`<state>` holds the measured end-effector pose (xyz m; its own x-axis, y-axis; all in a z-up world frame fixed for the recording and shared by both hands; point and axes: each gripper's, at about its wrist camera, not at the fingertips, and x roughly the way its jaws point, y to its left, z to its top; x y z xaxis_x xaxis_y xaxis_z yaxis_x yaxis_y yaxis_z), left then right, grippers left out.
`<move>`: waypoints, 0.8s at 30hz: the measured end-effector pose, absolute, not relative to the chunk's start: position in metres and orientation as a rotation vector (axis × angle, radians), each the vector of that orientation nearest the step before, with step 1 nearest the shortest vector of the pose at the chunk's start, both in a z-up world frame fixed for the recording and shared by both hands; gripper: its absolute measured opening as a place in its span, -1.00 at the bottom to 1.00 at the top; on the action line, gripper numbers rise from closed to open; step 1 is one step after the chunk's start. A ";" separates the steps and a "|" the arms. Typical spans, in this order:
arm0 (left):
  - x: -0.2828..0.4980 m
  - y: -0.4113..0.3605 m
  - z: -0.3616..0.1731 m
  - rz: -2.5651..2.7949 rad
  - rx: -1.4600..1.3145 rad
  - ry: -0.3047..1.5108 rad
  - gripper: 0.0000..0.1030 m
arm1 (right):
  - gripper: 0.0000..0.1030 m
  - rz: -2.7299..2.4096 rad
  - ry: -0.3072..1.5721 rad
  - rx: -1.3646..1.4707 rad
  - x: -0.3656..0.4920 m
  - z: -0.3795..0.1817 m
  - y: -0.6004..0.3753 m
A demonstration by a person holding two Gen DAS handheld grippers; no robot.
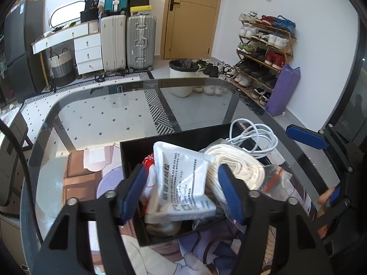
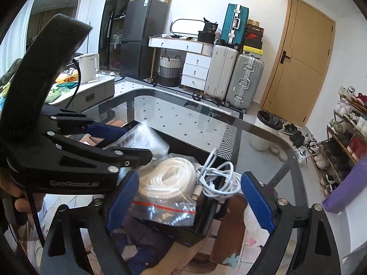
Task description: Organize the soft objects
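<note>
A black open box point(image 1: 135, 151) stands on a printed mat point(image 1: 80, 176) on the glass table. Inside lie a white printed pouch point(image 1: 183, 178), a coil of white rope in a clear zip bag point(image 1: 236, 167) point(image 2: 169, 176), a white cable point(image 1: 254, 137) point(image 2: 218, 181) and a red-and-white item point(image 1: 149, 160). My left gripper point(image 1: 182, 168) is open over the box. The pouch sits between its blue pads with a gap on each side. My right gripper point(image 2: 190, 174) is wide open above the rope bag and cable, gripping nothing. Each gripper shows in the other's view: the right point(image 1: 318, 167), the left point(image 2: 137, 143).
The glass table's rounded far edge point(image 1: 142, 84) curves behind the box. Beyond it stand a white bin with a black liner point(image 1: 183, 68), a shoe rack point(image 1: 263, 52), a purple bag point(image 1: 284, 91) and suitcases point(image 1: 140, 43). A hand point(image 2: 20, 197) holds the left gripper's handle.
</note>
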<state>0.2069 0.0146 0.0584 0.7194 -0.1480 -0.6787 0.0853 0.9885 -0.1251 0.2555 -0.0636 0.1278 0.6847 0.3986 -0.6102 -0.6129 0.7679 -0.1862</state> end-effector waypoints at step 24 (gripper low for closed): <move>0.113 0.024 0.056 -0.048 -0.040 0.569 1.00 | 0.99 0.614 0.522 -0.230 0.193 0.130 -0.106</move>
